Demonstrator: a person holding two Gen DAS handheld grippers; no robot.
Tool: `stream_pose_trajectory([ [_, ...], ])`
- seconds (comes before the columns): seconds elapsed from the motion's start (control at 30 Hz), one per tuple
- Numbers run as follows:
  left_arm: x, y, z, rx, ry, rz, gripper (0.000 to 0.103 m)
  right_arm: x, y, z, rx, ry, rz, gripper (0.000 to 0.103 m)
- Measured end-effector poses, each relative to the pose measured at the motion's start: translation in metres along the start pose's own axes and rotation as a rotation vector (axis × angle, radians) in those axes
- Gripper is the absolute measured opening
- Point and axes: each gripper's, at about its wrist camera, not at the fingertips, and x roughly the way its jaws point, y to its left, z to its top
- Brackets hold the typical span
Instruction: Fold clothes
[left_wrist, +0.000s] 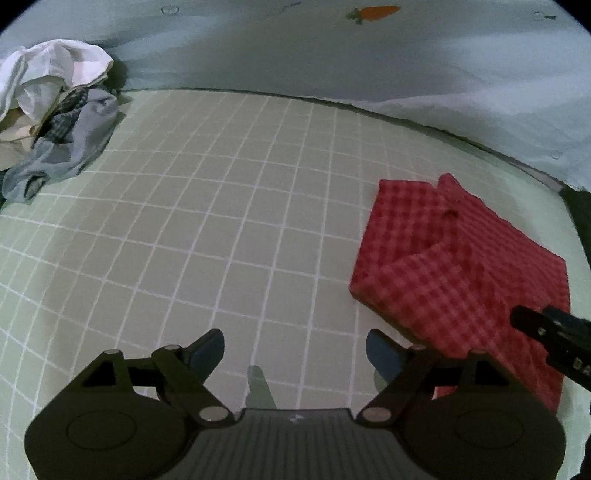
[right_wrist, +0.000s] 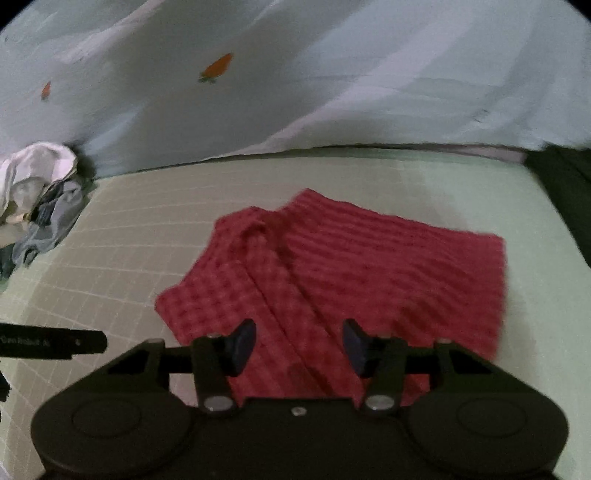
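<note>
Red checked garment (right_wrist: 332, 273) — folded flat, collar showing.

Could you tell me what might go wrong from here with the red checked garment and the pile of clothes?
1. The red garment lies folded with a loose flap on top; the open right tongs just above it could snag that flap and undo the fold.
2. The garment sits near the mat's right edge, so a nudge may push it off.
3. The pile is tangled; the open left tongs may lift several pieces together.
</note>
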Motion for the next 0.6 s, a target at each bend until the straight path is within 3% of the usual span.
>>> stream_pose_trajectory([
  [0.3, 0.035, -0.008, 0.013, 0.016, 0.068, -0.005, 0.085, 0.053, 0.021, 0.024, -0.09, 0.07, 0.069, 0.04],
  [0.47, 0.039, -0.017, 0.017, 0.057, 0.064, -0.006, 0.085, 0.075, 0.018, 0.029, -0.094, 0.115, 0.132, 0.035],
  [0.5, 0.039, -0.018, 0.018, 0.063, 0.062, -0.006, 0.085, 0.077, 0.019, 0.029, -0.108, 0.119, 0.144, 0.032],
  [0.57, 0.039, -0.02, 0.019, 0.068, 0.062, -0.003, 0.085, 0.077, 0.018, 0.03, -0.128, 0.113, 0.169, 0.003],
  [0.6, 0.038, -0.021, 0.019, 0.07, 0.06, 0.0, 0.085, 0.076, 0.017, 0.031, -0.137, 0.109, 0.181, 0.001],
])
